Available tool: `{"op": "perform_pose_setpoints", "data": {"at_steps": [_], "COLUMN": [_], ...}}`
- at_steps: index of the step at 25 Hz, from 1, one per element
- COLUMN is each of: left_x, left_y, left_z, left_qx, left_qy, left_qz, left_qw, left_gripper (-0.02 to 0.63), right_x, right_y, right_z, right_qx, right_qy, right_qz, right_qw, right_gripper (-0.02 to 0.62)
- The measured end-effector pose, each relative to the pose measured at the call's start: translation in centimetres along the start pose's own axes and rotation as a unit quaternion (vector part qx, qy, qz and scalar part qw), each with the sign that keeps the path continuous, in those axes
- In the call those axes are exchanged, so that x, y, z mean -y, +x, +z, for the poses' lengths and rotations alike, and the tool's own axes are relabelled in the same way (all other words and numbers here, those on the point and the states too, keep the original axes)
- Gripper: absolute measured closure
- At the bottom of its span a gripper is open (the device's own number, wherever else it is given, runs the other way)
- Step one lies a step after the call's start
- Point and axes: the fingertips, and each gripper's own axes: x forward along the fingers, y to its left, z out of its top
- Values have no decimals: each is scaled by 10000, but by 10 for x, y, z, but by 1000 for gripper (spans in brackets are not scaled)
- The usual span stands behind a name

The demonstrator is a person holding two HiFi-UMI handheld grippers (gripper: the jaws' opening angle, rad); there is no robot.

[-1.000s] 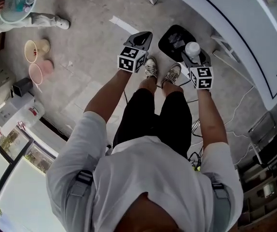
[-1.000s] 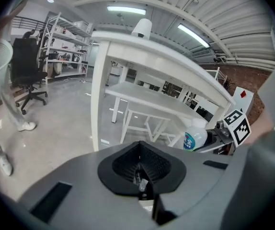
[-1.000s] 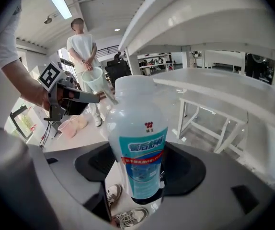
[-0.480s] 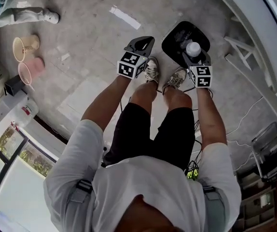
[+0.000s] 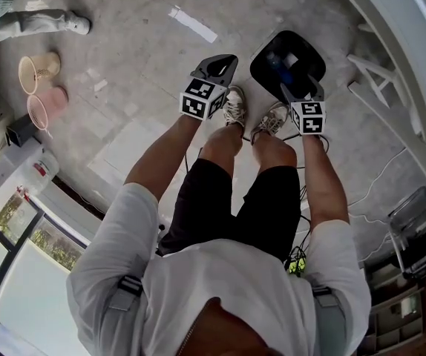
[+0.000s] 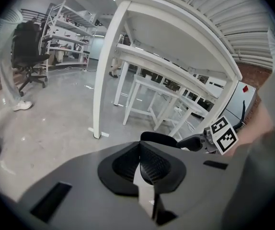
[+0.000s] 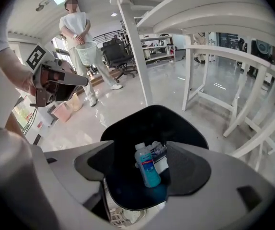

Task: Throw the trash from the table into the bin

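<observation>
Right gripper view looks straight down on the blue bottle (image 7: pixel 148 166), which lies inside the black bin (image 7: pixel 130 128), tilted against a printed packet (image 7: pixel 160 152). The right gripper (image 7: pixel 140 161) hangs over the bin's mouth with its jaws spread wide and nothing held between them. The left gripper (image 6: pixel 144 166) is off to the side, closed and empty. From where I stand, the bin sits very close to the person's shoes (image 5: pixel 233 104), so a careless step or a low swing of the gripper could tip it.
</observation>
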Motion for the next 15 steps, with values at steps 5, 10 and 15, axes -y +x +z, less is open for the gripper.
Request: {"op": "perform_pose_setpoints", "data": {"at_steps": [5,10,15], "left_x": [9,26,43], "left_y": [-14,-41,-74], "left_z": [28,65,115], "left_qx": [116,241,424], "left_qy": [23,91,177], "left_qz": [3,-21,9], "left_qw": [9999,9997,9989], "left_gripper": [595,595,595], "right_x": [-7,-23,-36], "right_y": [-26,-69,-123], "right_z": [32,73,119], "right_qx": [200,432,719], "right_qy": [-130,-244,-244], "right_qz": [-2,19,11], "right_qw": [9997,9988,9971], "right_gripper": [278,278,278]}}
